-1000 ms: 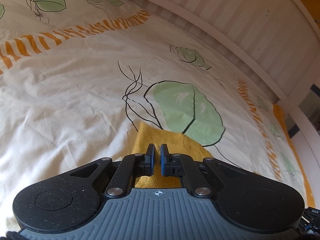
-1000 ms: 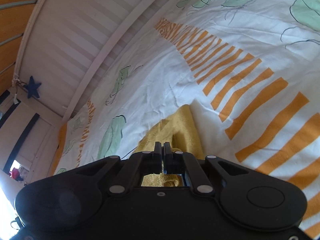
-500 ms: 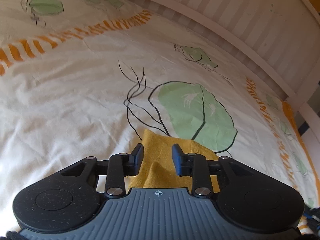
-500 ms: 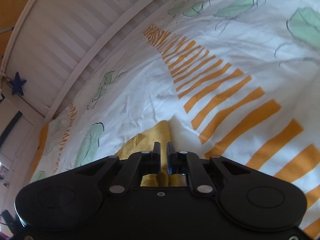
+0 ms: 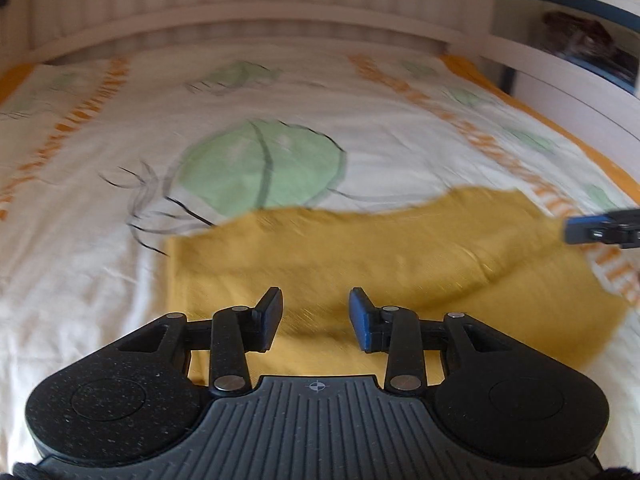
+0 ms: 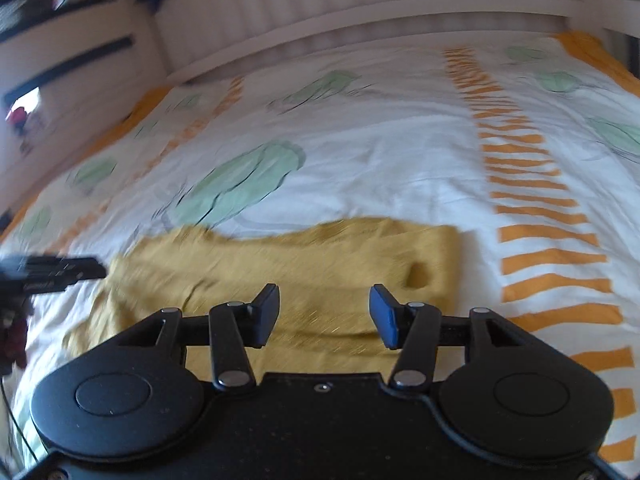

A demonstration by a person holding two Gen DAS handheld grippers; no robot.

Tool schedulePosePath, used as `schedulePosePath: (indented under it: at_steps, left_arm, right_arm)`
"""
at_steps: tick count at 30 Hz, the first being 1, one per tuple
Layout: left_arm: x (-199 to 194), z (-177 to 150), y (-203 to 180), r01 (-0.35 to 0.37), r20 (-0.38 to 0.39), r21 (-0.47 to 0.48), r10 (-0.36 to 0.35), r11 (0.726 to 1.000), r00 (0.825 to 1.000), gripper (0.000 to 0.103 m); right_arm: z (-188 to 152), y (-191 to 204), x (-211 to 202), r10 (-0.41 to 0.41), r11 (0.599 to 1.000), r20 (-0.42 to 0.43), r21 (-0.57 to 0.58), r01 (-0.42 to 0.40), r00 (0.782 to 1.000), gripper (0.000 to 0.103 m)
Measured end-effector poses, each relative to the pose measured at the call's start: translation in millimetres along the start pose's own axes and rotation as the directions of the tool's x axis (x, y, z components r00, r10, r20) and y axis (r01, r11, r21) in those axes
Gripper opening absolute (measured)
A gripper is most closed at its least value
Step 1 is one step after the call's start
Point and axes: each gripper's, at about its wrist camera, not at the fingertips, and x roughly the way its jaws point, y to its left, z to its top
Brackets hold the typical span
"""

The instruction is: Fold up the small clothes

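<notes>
Both hand-held grippers point(image 5: 316, 314) point(image 6: 324, 316) have just opened, empty.

Home bedroom, bed with leaf-print duvet point(image 5: 280, 92), slatted white bedframe point(image 6: 400, 12)

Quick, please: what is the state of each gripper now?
Left gripper: open, jaws just opened, holding nothing, above the yellow cloth.
Right gripper: open, jaws just opened, holding nothing.

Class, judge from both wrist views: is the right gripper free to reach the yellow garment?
Probably yes: the right gripper is open just above the yellow garment, which lies flat on the bedspread with nothing between.
</notes>
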Motion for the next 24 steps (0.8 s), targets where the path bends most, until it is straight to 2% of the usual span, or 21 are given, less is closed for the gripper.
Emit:
schedulePosePath:
  at_steps: [2,4,7,12,19,24]
  left_arm:
    - [2,-5,-5,0.049,-0.029,0.038,-0.047,0.998,0.998,0.035]
    - [5,-8,-9,0.061,-0.047,0.064,-0.058,0.996,0.997,0.035]
    - [18,-10,-8,0.066,-0.086,0.051,-0.062,0.996,0.994,0.035]
    - [32,-9,-2,0.011,-0.089,0.027,-0.009,1.000,0.996,0.035]
    - [44,9,10,-0.034,-0.028,-0.091,0.031,0.995,0.999,0.035]
    - [50,20,22,-0.050,0.004,-0.207,0.052,0.977,0.999,0.035]
  right_arm:
    - [-4,13,7,0.021,0.998,-0.042,-0.062,-0.024,0.999,0.058]
    - [-8,23,14,0.036,0.992,-0.080,-0.118,-0.045,0.996,0.058]
    - [-13,33,28,0.030,0.985,-0.132,-0.166,-0.052,0.991,0.058]
    - [-18,49,43,-0.086,0.959,-0.123,-0.279,0.049,0.989,0.057]
    - [0,45,60,-0.206,0.950,-0.045,-0.247,0.188,0.978,0.058]
    - [14,28,75,-0.252,0.959,-0.040,-0.143,0.244,0.967,0.062]
